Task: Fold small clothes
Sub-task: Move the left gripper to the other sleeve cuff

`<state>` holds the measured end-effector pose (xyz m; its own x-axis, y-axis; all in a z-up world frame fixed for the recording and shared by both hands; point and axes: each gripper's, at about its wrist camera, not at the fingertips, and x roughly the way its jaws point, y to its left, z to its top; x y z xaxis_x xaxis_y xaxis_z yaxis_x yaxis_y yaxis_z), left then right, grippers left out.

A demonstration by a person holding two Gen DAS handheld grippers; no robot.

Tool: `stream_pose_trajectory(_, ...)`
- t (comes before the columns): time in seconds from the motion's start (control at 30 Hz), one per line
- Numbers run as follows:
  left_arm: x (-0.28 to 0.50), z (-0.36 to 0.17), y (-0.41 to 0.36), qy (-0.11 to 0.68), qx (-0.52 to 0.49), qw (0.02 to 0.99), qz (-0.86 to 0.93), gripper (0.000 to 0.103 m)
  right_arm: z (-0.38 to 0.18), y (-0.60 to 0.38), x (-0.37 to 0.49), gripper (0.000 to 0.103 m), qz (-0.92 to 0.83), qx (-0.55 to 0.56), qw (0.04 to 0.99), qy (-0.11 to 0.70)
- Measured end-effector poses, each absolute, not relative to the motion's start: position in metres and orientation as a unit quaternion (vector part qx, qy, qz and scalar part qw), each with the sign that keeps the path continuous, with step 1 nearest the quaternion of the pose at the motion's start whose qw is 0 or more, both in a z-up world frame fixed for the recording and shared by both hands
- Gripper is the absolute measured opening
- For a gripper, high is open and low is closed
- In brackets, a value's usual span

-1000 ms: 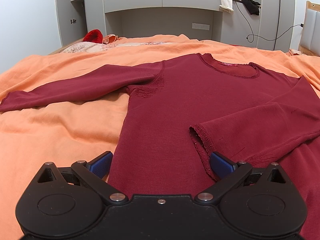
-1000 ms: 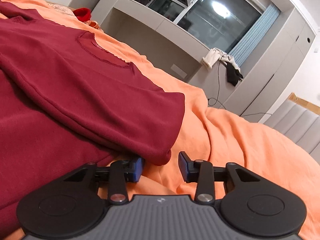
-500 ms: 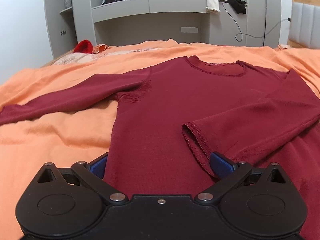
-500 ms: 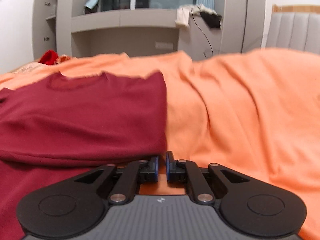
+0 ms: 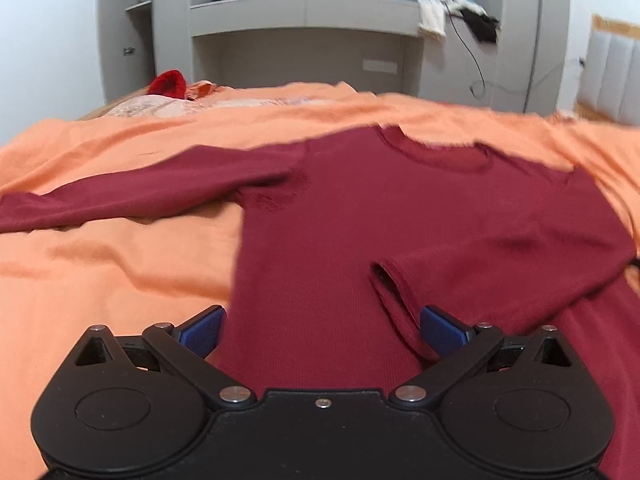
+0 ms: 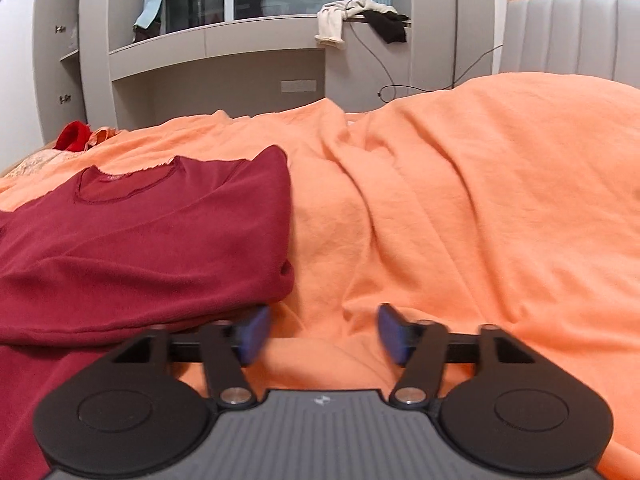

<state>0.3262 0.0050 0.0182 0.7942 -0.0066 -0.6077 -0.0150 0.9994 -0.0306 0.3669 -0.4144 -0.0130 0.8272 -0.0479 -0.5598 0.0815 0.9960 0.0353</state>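
Your right gripper (image 6: 322, 334) hangs low over the orange bedspread (image 6: 460, 208) with its jaws opening; only bare orange cloth shows between the blue pads (image 6: 394, 334), and nothing is held. Its left pad sits just beside the folded edge of the dark red long-sleeved top (image 6: 152, 248), close to it though contact cannot be judged. Your left gripper (image 5: 322, 330) is spread wide over the lower body of the top (image 5: 360, 240), the fabric lying flat between its pads (image 5: 442, 330) without being pinched. The top lies face up on the bedspread (image 5: 100, 272), neckline (image 5: 436, 156) toward the far grey shelving unit (image 5: 304, 32). One sleeve (image 5: 132, 196) stretches out flat to the left across the bed. The other sleeve is folded in over the chest, its open cuff (image 5: 390, 292) resting just ahead of your left gripper's right pad. At the far edge of the bed lies a small bright red item (image 5: 168, 83), well apart from the top.
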Motion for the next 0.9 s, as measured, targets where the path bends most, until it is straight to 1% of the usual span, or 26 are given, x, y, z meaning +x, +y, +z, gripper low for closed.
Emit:
stream_pose_trajectory(0.07, 0.324, 0.025, 0.02, 0.305, -0.027, 0.952, 0.022, 0.102, -0.008, -0.416, 0.361, 0.091, -0.033, 0.035, 0.956, 0.288)
stream_pose_trajectory(0.13, 0.322, 0.03, 0.04, 0.29, -0.039, 0.955, 0.05, 0.102, -0.004, -0.415, 0.355, 0.099, -0.024, 0.048, 0.959, 0.279)
stream_pose_trajectory(0.17, 0.322, 0.032, 0.052, 0.286, -0.049, 0.955, 0.065, 0.102, -0.002, -0.415, 0.352, 0.102, -0.018, 0.054, 0.96, 0.276)
stream_pose_trajectory(0.3, 0.318, 0.032, 0.102, 0.285, -0.104, 0.947, 0.108, 0.102, 0.004, -0.406, 0.339, 0.103, 0.008, 0.06, 0.962, 0.265)
stream_pose_trajectory(0.4, 0.312, 0.027, 0.133, 0.285, -0.125, 0.941, 0.135, 0.102, 0.007, -0.393, 0.33, 0.103, 0.028, 0.048, 0.965, 0.255)
stream_pose_trajectory(0.5, 0.306, 0.026, 0.161, 0.27, -0.137, 0.938, 0.17, 0.102, 0.011, -0.378, 0.321, 0.103, 0.051, 0.041, 0.969, 0.24)
stream_pose_trajectory(0.63, 0.301, 0.025, 0.203, 0.246, -0.192, 0.928, 0.205, 0.102, 0.021, -0.36, 0.308, 0.103, 0.094, 0.048, 0.972, 0.211)
stream_pose_trajectory(0.77, 0.311, 0.022, 0.242, 0.228, -0.241, 0.919, 0.215, 0.102, 0.028, -0.345, 0.299, 0.103, 0.138, 0.052, 0.971, 0.189)
stream_pose_trajectory(0.9, 0.332, 0.02, 0.276, 0.22, -0.273, 0.912, 0.21, 0.102, 0.029, -0.331, 0.295, 0.103, 0.161, 0.023, 0.972, 0.17)
